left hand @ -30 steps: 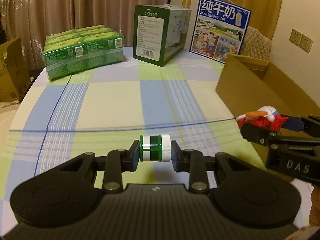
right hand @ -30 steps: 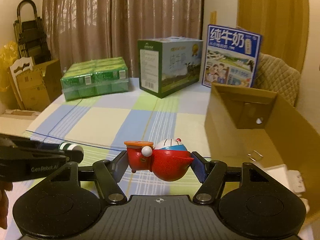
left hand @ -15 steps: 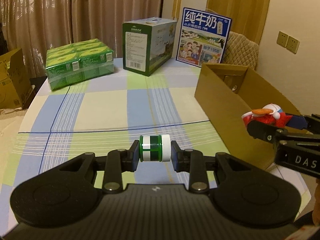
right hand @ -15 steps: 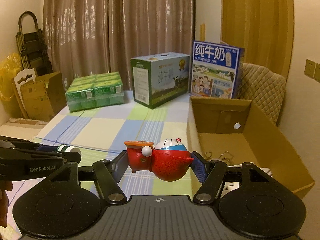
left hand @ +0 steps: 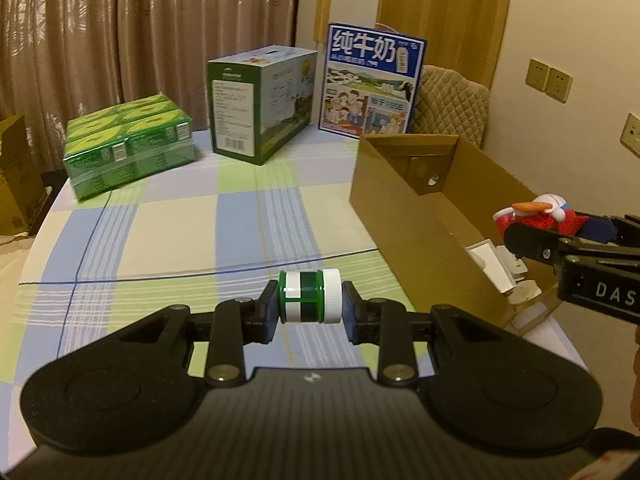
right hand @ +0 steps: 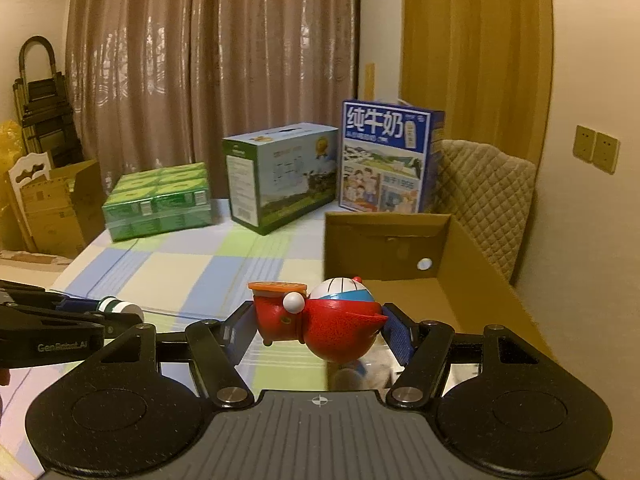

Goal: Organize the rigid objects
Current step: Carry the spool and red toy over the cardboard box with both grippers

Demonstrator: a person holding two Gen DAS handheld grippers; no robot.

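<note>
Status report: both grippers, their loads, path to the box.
Left gripper shut on green-white jar. Right gripper shut on red toy. Cardboard box open ahead, nothing blocking.

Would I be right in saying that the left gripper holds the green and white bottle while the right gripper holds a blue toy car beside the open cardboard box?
Not quite: the right gripper holds a red toy figure, not a blue toy car, as the right wrist view shows. The left gripper does hold the green and white bottle, beside the open cardboard box.

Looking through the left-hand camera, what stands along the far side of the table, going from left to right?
Green pack of cartons → green milk box → blue milk box → open cardboard box.
</note>
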